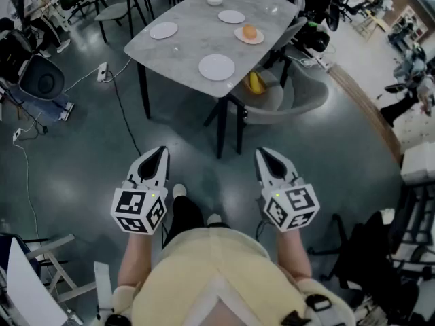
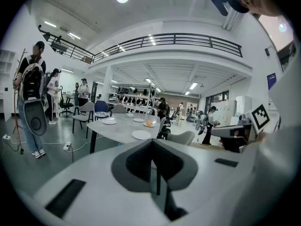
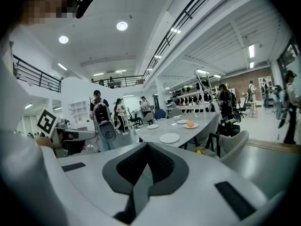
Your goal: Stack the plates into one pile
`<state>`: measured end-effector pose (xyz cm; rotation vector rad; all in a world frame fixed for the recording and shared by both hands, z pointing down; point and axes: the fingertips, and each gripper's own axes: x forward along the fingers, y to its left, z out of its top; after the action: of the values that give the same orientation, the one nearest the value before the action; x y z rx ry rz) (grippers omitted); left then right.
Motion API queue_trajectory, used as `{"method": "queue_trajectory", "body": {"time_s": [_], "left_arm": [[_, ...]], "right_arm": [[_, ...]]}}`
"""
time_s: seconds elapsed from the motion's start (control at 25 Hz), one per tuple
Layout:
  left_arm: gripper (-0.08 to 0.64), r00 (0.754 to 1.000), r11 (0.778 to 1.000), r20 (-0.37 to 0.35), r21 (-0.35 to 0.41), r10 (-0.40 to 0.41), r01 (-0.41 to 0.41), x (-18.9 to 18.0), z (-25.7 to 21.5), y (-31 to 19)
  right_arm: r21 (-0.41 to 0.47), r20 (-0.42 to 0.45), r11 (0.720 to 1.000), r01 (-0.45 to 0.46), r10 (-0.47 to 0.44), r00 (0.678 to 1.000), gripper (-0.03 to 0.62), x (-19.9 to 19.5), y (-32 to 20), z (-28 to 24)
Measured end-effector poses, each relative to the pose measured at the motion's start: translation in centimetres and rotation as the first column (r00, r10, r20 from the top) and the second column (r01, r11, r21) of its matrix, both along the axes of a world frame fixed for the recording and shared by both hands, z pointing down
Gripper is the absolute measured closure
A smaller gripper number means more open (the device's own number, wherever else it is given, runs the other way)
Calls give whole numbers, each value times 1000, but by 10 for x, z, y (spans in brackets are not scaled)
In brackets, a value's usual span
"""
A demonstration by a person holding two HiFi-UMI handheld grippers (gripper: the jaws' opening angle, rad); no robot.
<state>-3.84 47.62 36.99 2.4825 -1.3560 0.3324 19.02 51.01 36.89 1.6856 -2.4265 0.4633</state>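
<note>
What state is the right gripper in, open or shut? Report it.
Shut: the right gripper shows its jaws together with nothing between them.

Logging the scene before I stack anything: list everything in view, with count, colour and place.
Table: one, grey marbled, ahead.
Plates: four, white, spread apart on the table.
Bowl: one, white, small, table's far end.
Fruit: one, orange, on the right-hand plate.
Chair: one, grey, at table's right side.
Yellow object: one, on chair seat.
Power strip: one, white, floor left of table.
People: several, background, standing.
Grippers: two, grey-white; left gripper and right gripper both shut, empty, short of the table.
</note>
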Motion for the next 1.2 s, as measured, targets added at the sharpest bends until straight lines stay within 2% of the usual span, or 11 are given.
{"method": "queue_trajectory", "body": {"time_s": [0.2,0.32,0.52,1.0,1.04,1.08,1.2], "left_arm": [[557,999,999,8,3,-41,41,-7,3,-4],[557,999,999,-8,13,-32,32,-9,1,-7],[557,998,1000,53,21,-24,22,-17,9,-20],[557,1000,999,0,-33,25,-24,-48,19,-91],[557,999,999,-5,-36,31,-31,-49,21,-96],[557,999,999,-7,-38,39,-39,-52,21,-101],[557,998,997,-4,-42,58,-58,-62,22,-118]], "right_arm": [[6,-1,1000,12,-12,1000,589,-7,-8,2],[-3,-1,1000,8,-8,1000,589,-10,-12,3],[-11,55,1000,-12,12,998,589,-17,-25,5],[-86,122,994,-62,72,990,584,-47,-88,20],[-92,117,993,-73,84,990,554,-49,-93,21],[-98,109,992,-84,94,990,491,-52,-99,23],[-116,92,989,-97,108,990,465,-63,-118,26]]}}
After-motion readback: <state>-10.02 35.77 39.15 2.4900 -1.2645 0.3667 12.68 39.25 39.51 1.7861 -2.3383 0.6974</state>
